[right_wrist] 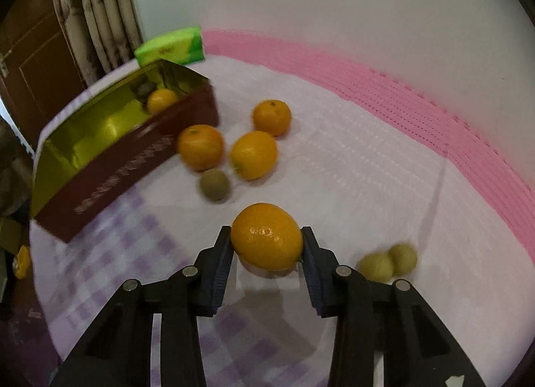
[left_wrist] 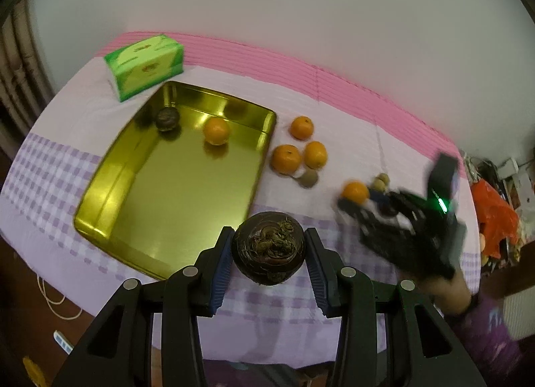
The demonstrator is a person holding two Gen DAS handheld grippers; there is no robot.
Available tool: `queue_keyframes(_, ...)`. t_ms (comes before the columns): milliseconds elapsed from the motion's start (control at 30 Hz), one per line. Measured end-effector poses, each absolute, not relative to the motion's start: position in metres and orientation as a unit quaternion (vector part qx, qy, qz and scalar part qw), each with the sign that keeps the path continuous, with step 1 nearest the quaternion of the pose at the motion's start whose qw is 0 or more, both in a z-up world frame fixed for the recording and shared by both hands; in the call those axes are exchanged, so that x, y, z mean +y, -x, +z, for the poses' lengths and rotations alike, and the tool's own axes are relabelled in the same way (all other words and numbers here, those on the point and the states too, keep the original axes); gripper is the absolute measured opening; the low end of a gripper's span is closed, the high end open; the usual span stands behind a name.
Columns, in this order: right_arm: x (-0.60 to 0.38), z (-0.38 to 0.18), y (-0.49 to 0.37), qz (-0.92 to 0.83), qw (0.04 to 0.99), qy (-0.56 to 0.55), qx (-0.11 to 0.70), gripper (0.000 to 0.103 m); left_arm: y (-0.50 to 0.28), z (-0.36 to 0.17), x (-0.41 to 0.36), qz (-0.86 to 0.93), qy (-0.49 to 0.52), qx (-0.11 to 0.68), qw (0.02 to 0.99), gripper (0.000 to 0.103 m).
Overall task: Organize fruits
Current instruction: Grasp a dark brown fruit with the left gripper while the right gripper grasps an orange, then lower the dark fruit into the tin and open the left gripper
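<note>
1. Left hand-held gripper (left_wrist: 268,250) pinches a dark brown fruit (left_wrist: 268,248) just in front of the gold tin (left_wrist: 100,216); carry it over the rim before release.
2. Right hand-held gripper (right_wrist: 266,241) clamps an orange (right_wrist: 266,236) low over the worktop (right_wrist: 351,169); lift clear of 2 green fruits (right_wrist: 388,263) alongside.

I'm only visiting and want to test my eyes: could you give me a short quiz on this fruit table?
1. True or false: the gold tray is empty.
2. What does the left gripper hold?
3. How many oranges lie loose beside the tray: A two, B three, C five?

Key
1. False: it holds one orange and one dark round fruit.
2. A dark brown round fruit.
3. B: three oranges.
</note>
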State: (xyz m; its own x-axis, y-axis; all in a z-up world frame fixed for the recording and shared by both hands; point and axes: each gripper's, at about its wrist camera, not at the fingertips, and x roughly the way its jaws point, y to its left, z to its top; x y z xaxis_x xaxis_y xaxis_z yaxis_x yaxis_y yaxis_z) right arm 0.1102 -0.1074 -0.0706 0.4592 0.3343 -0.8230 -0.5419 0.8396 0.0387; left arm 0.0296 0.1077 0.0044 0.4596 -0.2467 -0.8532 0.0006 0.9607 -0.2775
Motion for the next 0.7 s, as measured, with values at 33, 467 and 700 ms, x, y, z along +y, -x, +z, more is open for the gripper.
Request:
queue_keyframes(33,-0.109,-0.071,-0.099,0.259,0.849,0.106,0.449,0.036,-0.030,0.004,0.112,-0.070,0.120,0.514,0.847,0.043)
queue_keyframes(467,-0.112,-0.084,-0.069,0.228,0.869,0.077,0.433,0.037,-0.060,-0.031,0.168,-0.018,0.081,0.511,0.856,0.043)
queue_keyframes(700,-0.111,-0.084,-0.068,0.225,0.869,0.082,0.433,0.037,-0.090,-0.054,0.175,-0.009,0.037,0.517,0.855,0.043)
